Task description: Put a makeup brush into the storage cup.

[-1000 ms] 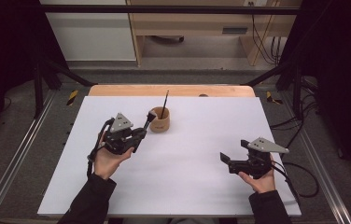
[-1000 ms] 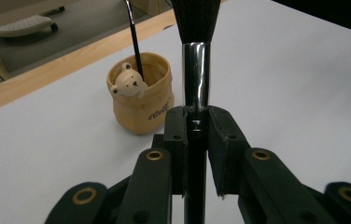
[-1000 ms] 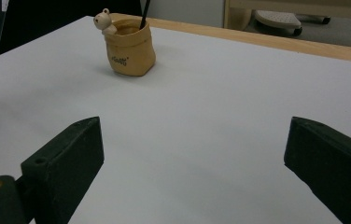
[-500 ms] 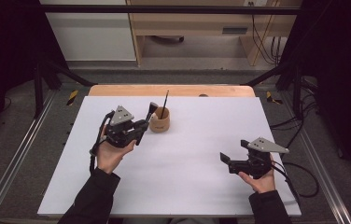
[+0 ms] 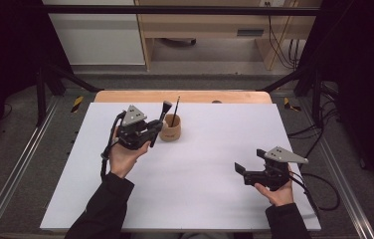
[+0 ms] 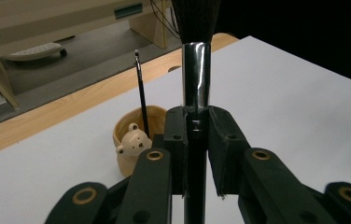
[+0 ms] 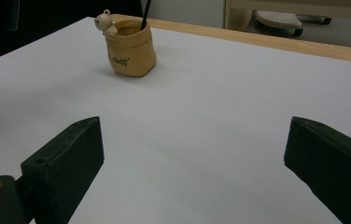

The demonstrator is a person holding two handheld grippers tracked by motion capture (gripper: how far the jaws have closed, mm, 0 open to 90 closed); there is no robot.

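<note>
Tan bear pot [image 6: 131,140], black pencil [image 6: 141,88], black-bristled silver-ferruled brush [image 6: 195,74], white table [image 5: 215,149], wood edge, seemingly.

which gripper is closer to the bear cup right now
Left. The left gripper, shut on a brush, is right beside the bear cup; the right gripper sits open, far across the table.

Left gripper [image 5: 156,130], jaws closed on a brush [image 6: 195,70] that stands upright between them, its bristles above the jaw tips. Beyond the jaws and to their left, just beside them, a cup [image 6: 134,140] on the table [image 5: 215,149]; a pencil [image 6: 141,93] stands in the cup. Right gripper [image 5: 240,169], jaws wide apart, low over the table near its front right part. Ahead of these jaws and toward the left one, well apart, the same cup [image 7: 130,46]. Behind the cup, the table's far edge.
</note>
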